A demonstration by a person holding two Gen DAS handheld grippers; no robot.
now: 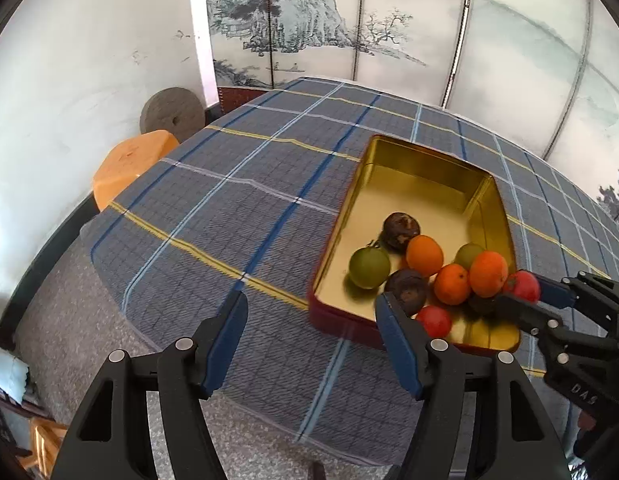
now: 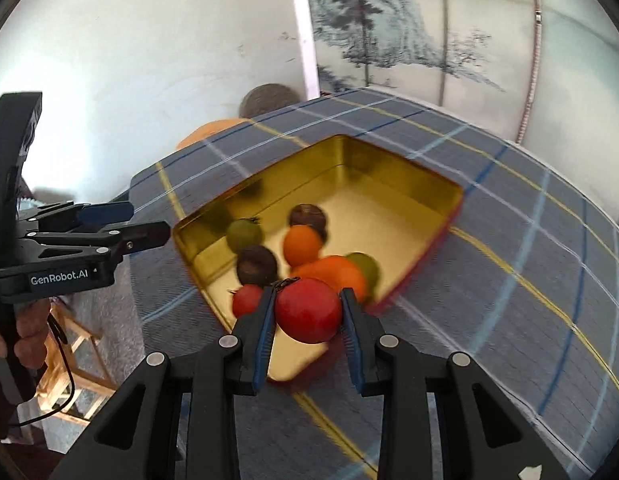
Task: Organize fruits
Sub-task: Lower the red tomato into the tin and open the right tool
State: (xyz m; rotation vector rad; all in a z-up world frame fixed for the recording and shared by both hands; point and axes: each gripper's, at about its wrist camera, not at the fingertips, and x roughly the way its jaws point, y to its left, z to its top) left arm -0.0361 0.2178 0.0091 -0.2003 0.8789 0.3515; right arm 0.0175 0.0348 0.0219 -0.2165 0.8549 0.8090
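Observation:
A gold-lined tin point(image 1: 429, 152) with a red outside sits on the plaid tablecloth point(image 1: 229, 200). Inside lie several fruits: a green one point(image 1: 369, 268), two dark brown ones point(image 1: 401, 232), three oranges point(image 1: 424, 255) and a red one point(image 1: 434, 321). My left gripper point(image 1: 309, 300) is open and empty at the tin's near left corner; the right wrist view shows it point(image 2: 149, 222) beside the tin point(image 2: 389, 160). My right gripper point(image 2: 309, 312) is shut on a red fruit point(image 2: 309, 310) over the tin's near end. The left wrist view shows that gripper point(image 1: 509, 292) at the right.
An orange stool point(image 1: 129, 164) and a grey stone disc point(image 1: 173, 114) stand past the table's left edge. A painted folding screen point(image 1: 349, 20) backs the table. A wooden stool point(image 2: 77, 356) stands on the floor near a person's hand point(image 2: 25, 332).

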